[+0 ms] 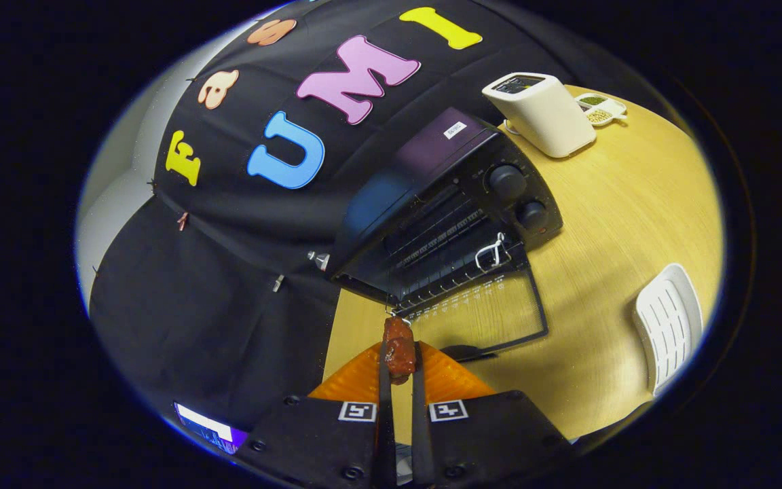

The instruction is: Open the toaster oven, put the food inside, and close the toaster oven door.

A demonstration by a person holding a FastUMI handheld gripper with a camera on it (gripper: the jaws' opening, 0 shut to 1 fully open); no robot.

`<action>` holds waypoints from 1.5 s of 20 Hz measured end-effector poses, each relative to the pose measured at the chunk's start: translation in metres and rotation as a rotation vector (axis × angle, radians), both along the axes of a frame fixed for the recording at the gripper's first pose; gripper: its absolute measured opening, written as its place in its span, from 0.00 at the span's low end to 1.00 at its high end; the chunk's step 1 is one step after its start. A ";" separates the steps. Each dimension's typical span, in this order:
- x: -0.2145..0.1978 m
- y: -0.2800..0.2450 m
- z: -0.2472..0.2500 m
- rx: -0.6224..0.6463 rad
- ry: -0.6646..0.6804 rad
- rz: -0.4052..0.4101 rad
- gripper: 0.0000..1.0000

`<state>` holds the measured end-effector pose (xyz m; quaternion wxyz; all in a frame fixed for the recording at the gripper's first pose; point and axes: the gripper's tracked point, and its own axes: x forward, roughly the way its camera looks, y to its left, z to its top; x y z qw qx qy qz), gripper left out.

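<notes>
**Midway to the oven, food pinched in the jaws**

Clamped between the two fingers of the gripper [400,360], a small reddish-brown chunk of food [398,348] with a rough, glazed-looking surface sits upright at the fingertips, both fingers pressing its sides. Just ahead of it stands the black toaster oven [445,204] on the pale wooden desk [622,224], its glass door [482,312] dropped fully open and lying flat toward the jaws. Wire rack bars show inside the dark cavity, a white loop [491,252] hangs at the front of the rack, and two round black knobs [518,197] stack on the oven's right panel. A small white label [455,130] sits on the oven's top; its writing is too small to read. Beyond the oven stands a cream toaster [546,112], with a little divided dish [600,109] of green and yellowish contents just beside it. A white slatted rack [669,326] lies well apart, on the desk to the right.
</notes>
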<state>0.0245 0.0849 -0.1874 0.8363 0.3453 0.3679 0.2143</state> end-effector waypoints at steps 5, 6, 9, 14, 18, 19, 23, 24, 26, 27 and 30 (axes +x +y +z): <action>0.044 0.026 -0.011 0.006 -0.028 -0.125 0.14; 0.055 0.029 -0.013 0.008 -0.039 -0.151 0.14; 0.080 0.036 -0.021 0.011 -0.070 -0.231 0.14; 0.112 0.041 -0.038 0.037 -0.110 -0.345 0.13; 0.133 0.044 -0.050 0.051 -0.139 -0.388 0.14; 0.136 0.045 -0.054 0.046 -0.140 -0.395 0.14; 0.141 0.046 -0.067 0.013 -0.136 -0.403 0.14; 0.139 0.045 -0.066 0.006 -0.143 -0.401 0.15; 0.137 0.046 -0.068 -0.023 -0.140 -0.387 0.22; 0.134 0.046 -0.069 -0.039 -0.137 -0.375 0.29; 0.128 0.042 -0.063 -0.102 -0.170 -0.339 0.72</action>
